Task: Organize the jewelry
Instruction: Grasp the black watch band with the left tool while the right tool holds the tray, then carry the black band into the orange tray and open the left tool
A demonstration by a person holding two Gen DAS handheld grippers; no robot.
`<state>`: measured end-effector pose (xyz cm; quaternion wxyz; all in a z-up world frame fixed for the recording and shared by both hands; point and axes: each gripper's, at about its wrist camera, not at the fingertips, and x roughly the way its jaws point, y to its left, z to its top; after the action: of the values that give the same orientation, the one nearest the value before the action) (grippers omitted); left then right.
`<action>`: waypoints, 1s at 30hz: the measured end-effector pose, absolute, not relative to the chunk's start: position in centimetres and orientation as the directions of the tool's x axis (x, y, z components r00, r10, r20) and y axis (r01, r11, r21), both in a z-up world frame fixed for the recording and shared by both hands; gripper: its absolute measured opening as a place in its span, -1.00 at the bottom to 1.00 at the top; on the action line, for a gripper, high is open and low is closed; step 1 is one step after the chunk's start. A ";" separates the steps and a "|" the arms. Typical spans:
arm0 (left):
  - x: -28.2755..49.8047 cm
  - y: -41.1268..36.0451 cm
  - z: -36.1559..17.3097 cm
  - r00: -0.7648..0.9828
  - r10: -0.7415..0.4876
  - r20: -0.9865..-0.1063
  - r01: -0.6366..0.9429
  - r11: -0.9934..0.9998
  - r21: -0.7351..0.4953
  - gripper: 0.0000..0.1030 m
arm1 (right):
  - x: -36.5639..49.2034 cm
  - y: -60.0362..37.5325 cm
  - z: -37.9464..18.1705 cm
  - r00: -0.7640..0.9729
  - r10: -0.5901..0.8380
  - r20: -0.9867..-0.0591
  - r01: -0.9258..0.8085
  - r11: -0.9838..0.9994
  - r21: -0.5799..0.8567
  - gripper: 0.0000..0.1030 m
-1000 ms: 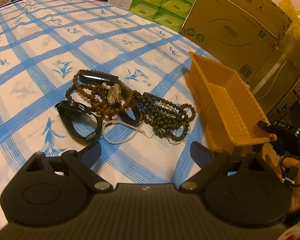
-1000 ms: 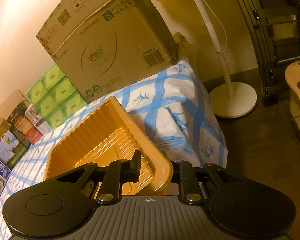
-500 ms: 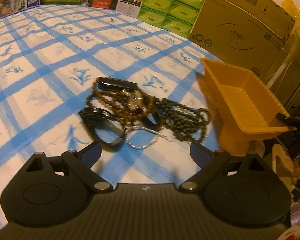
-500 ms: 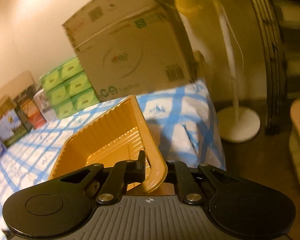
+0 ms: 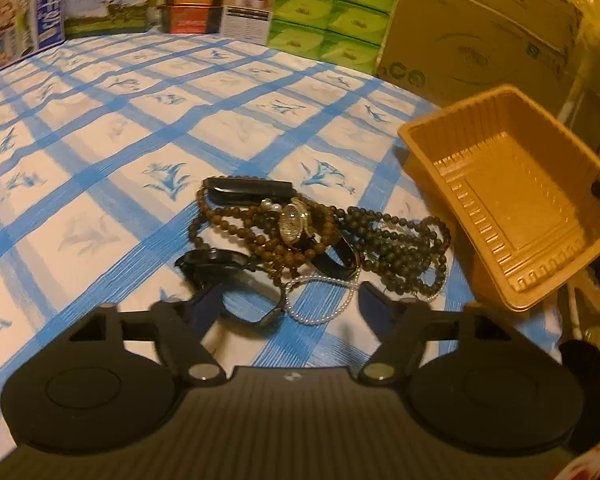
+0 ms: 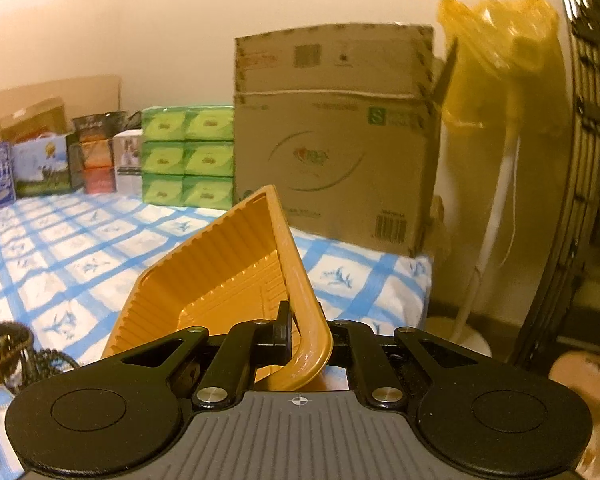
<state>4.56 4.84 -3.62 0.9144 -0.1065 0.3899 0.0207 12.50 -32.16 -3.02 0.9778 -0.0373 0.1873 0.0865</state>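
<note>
Where left view shows jewelry [image 5: 300,236], tray [image 6: 228,264] perhaps.

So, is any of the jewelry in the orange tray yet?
No, the orange tray shows only its bare ribbed floor, while the jewelry pile lies tangled on the checked tablecloth beside it.

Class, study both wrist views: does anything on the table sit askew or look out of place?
Yes. The orange tray is tipped up on a slant, pinched by its rim in the right claw. The jewelry lies in one tangled heap on the tablecloth, not in the tray.
</note>
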 end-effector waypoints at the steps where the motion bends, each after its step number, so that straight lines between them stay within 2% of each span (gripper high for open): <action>1: 4.8 4.7 -3.8 0.692 -0.043 -0.721 -0.114 0.979 -0.168 0.10 | 12.4 -32.1 -3.0 0.915 0.157 -0.370 -0.189 0.981 -0.050 -0.84; 6: 5.8 4.3 -4.5 0.676 -0.032 -0.736 -0.107 0.984 -0.141 -0.25 | 12.1 -32.1 -2.9 0.916 0.160 -0.368 -0.198 0.978 -0.068 -0.84; 9: 5.9 4.4 -4.8 0.671 -0.014 -0.741 -0.116 0.986 -0.123 -0.56 | 12.1 -31.9 -2.7 0.916 0.160 -0.367 -0.199 0.977 -0.072 -0.84; 10: 5.9 4.4 -4.9 0.670 -0.007 -0.743 -0.118 0.986 -0.115 -0.76 | 12.0 -31.9 -2.7 0.917 0.160 -0.366 -0.200 0.977 -0.072 -0.84; 11: 5.9 4.5 -4.9 0.669 0.001 -0.743 -0.117 0.988 -0.104 -0.88 | 12.0 -31.9 -2.8 0.916 0.160 -0.367 -0.200 0.977 -0.073 -0.84; 23: 4.9 4.0 -2.1 0.727 -0.009 -0.686 -0.059 0.995 -0.075 -0.90 | 11.4 -31.3 -2.5 0.910 0.202 -0.362 -0.251 0.964 -0.092 -0.84; 30: 6.0 2.2 0.9 0.767 -0.091 -0.635 0.019 0.993 -0.119 -0.90 | 11.2 -31.3 -2.6 0.908 0.207 -0.365 -0.253 0.964 -0.083 -0.84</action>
<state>6.01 2.21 0.92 0.9384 -0.0530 0.3402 -0.0293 11.16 -31.32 -2.61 0.9745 -0.0645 0.1796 0.1181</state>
